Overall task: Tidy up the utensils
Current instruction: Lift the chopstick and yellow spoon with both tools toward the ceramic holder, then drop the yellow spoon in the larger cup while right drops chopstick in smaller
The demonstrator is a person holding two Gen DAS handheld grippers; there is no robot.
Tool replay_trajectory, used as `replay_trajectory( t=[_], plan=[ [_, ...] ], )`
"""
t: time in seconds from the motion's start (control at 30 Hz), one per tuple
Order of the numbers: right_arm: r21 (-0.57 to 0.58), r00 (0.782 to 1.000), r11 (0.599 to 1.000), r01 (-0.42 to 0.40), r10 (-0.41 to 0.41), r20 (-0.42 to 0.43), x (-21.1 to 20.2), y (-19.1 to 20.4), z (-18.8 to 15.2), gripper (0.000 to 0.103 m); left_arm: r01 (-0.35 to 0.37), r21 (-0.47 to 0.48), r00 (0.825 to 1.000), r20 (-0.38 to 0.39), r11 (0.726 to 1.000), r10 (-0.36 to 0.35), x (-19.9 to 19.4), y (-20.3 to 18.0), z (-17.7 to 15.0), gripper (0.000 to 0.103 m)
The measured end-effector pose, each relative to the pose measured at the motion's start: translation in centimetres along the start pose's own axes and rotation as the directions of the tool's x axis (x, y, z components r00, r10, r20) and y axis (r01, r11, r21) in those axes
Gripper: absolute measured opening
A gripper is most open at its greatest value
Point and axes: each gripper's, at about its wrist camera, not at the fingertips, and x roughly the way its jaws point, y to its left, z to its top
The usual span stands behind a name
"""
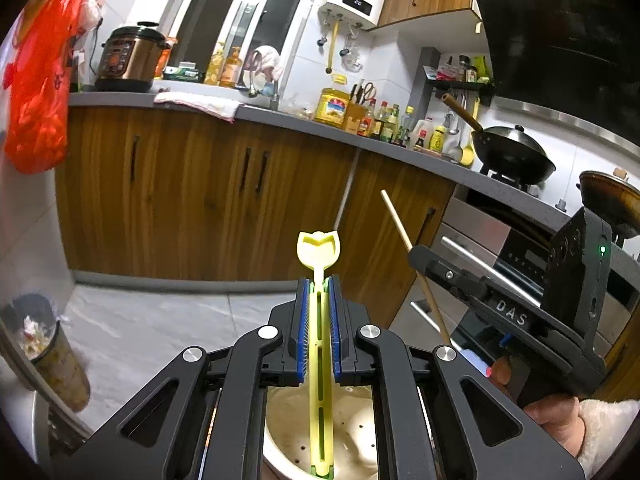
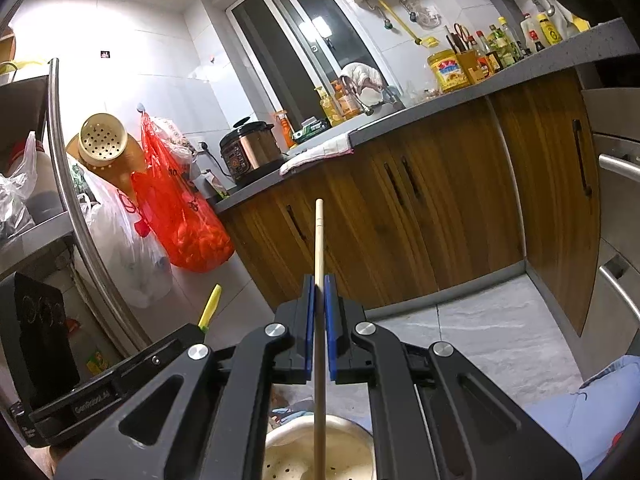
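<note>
- The left gripper [image 1: 319, 300] stood clamped on a pale yellow slotted plastic utensil handle [image 1: 319, 360], its blue pads pressing both sides; the tulip-shaped end [image 1: 318, 250] stuck out toward 12 o'clock.
- The right gripper [image 2: 319, 300] was closed on a thin, light wooden chopstick [image 2: 319, 248], which ran straight through the jaws toward 12 o'clock.
- In the left wrist view the right gripper [image 1: 420, 258] sat at 3 o'clock with the chopstick [image 1: 414, 256] slanting through it; a hand [image 1: 548, 408] in a fuzzy pale sleeve held its grip.
- In the right wrist view the left gripper showed at 8 o'clock, with the yellow utensil's tip [image 2: 211, 306] poking up beside it.
- Under both grippers, at 6 o'clock, lay a round, cream perforated bowl-shaped container [image 1: 352, 428]; both utensils' lower ends reached down over it, though whether they touched it I could not tell.
- Ahead ran wood-grain cabinet doors [image 1: 192, 192] under a grey countertop [image 1: 280, 114], well apart from the grippers.
- A red plastic bag [image 2: 188, 224] hung at 9 o'clock, full of something orange.
- A waste bin [image 1: 48, 356] at 8 o'clock held crumpled rubbish.
- A black wok [image 1: 514, 156] sat on the stove at 2 o'clock.
</note>
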Motion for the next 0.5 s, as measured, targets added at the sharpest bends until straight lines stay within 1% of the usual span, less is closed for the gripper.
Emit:
replay_trajectory(
  t=[0.27, 0.5],
  plan=[
    [-0.026, 1.0, 1.0, 0.017, -0.017, 0.009, 0.28, -0.11, -0.33, 0.005, 0.0, 0.007, 1.0, 0.002, 1.0, 0.0, 0.1, 0.07, -0.08, 0.01],
    [-0.029, 0.999, 0.999, 0.029, -0.029, -0.013, 0.21, -0.7, -0.95, 0.005, -0.007, 0.007, 1.0, -0.002, 1.0, 0.007, 0.01, 0.33, -0.35, 0.01]
  ],
)
